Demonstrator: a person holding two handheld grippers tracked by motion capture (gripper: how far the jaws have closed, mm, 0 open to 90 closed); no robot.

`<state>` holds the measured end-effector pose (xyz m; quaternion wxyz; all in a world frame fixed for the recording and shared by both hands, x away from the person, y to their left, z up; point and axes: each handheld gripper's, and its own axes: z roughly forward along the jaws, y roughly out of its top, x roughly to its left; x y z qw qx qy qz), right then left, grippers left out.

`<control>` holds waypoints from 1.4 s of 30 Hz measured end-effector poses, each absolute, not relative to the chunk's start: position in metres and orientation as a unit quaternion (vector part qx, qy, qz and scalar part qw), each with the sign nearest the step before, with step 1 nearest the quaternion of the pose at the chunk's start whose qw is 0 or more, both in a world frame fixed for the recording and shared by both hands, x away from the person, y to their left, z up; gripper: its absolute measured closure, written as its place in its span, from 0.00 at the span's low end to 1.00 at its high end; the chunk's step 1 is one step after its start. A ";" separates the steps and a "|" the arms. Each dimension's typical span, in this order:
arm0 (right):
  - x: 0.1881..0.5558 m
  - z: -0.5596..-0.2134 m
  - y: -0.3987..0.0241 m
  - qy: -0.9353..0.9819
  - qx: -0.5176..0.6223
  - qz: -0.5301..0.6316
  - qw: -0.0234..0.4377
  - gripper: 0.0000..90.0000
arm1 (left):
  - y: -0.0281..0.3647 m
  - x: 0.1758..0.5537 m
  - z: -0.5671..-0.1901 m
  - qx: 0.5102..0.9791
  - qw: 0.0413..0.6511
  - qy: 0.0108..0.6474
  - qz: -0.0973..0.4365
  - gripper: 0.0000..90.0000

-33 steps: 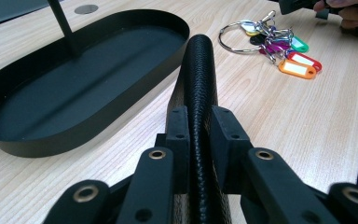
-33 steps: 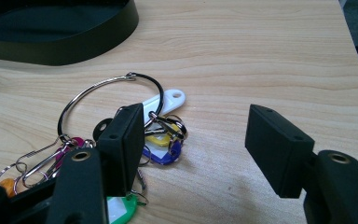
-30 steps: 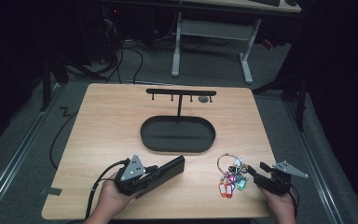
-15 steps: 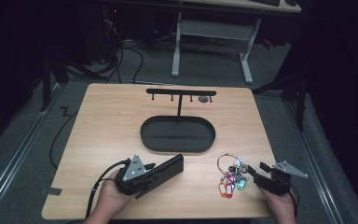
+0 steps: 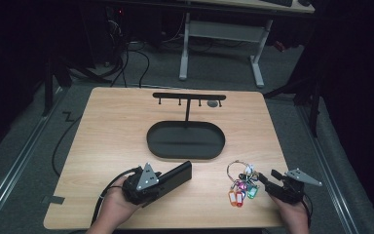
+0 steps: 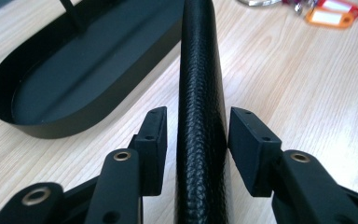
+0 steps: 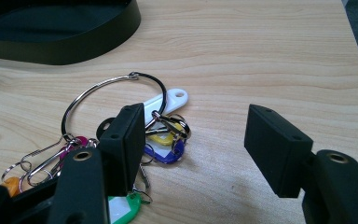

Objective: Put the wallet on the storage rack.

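1. wallet [image 5: 176,174], black and pebbled, lying flat on the desk [image 5: 107,131] at the near left, one end pointing toward the tray [image 5: 185,140].
2. left tool [image 6: 196,140] straddling the wallet's near end; jaws just been opening, small gaps on both sides between pads and leather in the left gripper view, so released, not clenched, with the wallet between the jaws.
3. seen from the high view: left tool [image 5: 168,178] held low in the left hand [image 5: 112,209], grey plate on top, cable trailing off toward the desk's near edge.
4. bunch of keys [image 5: 242,184] at the near right of the desk, well apart from the wallet: a wire ring with coloured tags, orange, pink, green, purple and yellow among them, plus a white tag.
5. right tool [image 7: 196,140] standing open, nothing gripped; left pad over the ring's clips and tags, whether touching them cannot be told, right pad over bare wood.
6. in the high view: right tool [image 5: 268,176] just beside the keys on their right, held in the right hand [image 5: 292,212].
7. black oval tray in the middle of the desk, a thin post rising at its far side to a crossbar with hooks [image 5: 189,96].
8. tray rim also visible at the upper left of both gripper views.
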<state>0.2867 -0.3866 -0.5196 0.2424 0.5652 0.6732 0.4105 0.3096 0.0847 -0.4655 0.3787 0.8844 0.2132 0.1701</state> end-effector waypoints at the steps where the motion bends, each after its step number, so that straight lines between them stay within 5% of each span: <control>1: 0.287 -0.520 -0.387 0.673 0.565 0.411 0.242 0.43 | 0.084 0.310 -0.464 0.885 0.377 0.216 0.170 0.64; 23: 0.289 -0.520 -0.388 0.676 0.558 0.421 0.231 0.43 | 0.064 0.336 -0.444 0.937 0.259 0.213 0.099 0.68; 42: 0.288 -0.520 -0.387 0.676 0.560 0.423 0.225 0.44 | 0.059 0.339 -0.438 0.948 0.231 0.191 0.110 0.82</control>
